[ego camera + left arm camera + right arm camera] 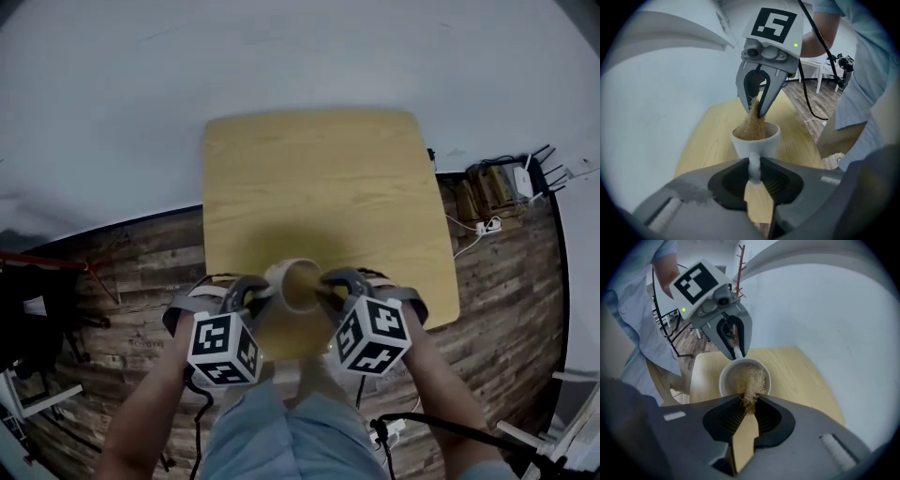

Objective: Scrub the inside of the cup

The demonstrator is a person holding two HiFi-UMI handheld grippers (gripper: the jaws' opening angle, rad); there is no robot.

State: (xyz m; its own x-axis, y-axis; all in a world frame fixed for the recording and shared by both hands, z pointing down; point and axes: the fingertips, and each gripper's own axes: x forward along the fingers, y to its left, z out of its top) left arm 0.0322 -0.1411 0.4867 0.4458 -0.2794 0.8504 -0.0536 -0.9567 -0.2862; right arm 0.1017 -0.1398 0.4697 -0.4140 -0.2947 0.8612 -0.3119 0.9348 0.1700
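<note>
Nearby, scrubber (750, 379) in cup (284, 275), wooden table (328, 178).

Head view steeply down; close, opposed gripper views, shared cup (757, 144)

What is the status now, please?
Left gripper shut on cup handle. Right gripper shut on fibre scrubber, inside cup. Nothing blocking.

We see a smooth white cup (757, 143), ceramic by its look, a rough tan fibre scrubber (749, 380), a matt pale wood desk (328, 187), a rough dark plank floor (141, 253), and matt grey plastic on the left tool (754, 171) and right tool (750, 401).
</note>
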